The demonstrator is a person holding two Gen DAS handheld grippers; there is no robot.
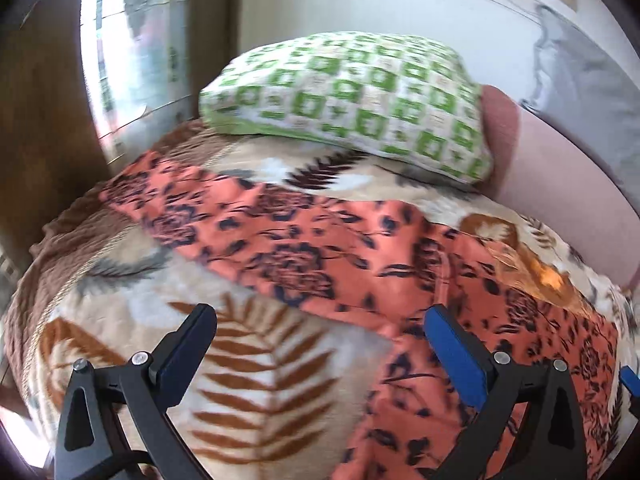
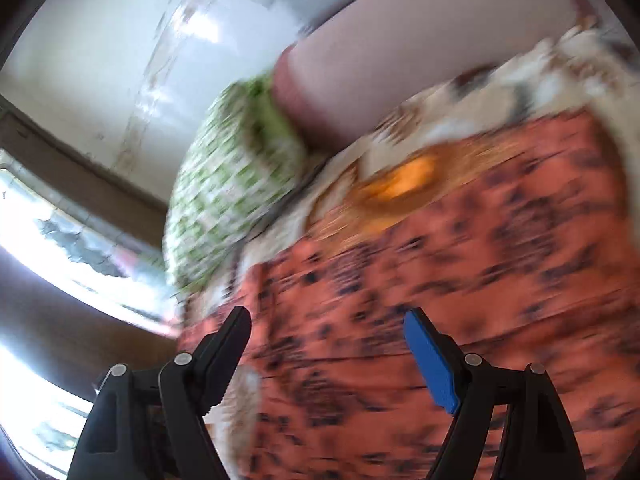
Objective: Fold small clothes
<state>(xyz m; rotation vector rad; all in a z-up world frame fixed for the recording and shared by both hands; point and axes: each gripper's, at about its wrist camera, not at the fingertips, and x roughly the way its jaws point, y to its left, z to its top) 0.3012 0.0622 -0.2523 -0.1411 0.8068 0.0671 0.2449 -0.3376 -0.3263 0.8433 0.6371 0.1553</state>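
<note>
On the bed, the leaf-patterned blanket (image 1: 256, 384) is the biggest thing in view, plush and rumpled, and it is the first source of trouble: a finger that dips too deep could pinch its pile along with the garment, so the fold would drag the bedding up with it. Spread across the blanket lies the orange floral garment (image 1: 304, 248), a thin cloth that runs in a band from the blanket's far left side down to its near right side. It looks unfolded, so I judge the task barely begun. Its edges are wavy and 1 seam ridge crosses it, so a grab anywhere but a true corner would likely give a skewed fold. At the blanket's far end sits the green-checked pillow (image 1: 352, 100), touching a pink bolster (image 1: 560, 184) beside it; a wide sweep of cloth toward that end could snag on either.

The left gripper (image 1: 320, 320) hovers over the blanket's near edge with jaws spread wide and nothing between them, 1 finger above bare blanket and the other above the garment. The right gripper (image 2: 326, 322) is also spread and empty over the garment, but its view is heavily smeared, probably by fast motion, so its height above the cloth is hard to tell. A close made at that speed could miss the hem.
</note>
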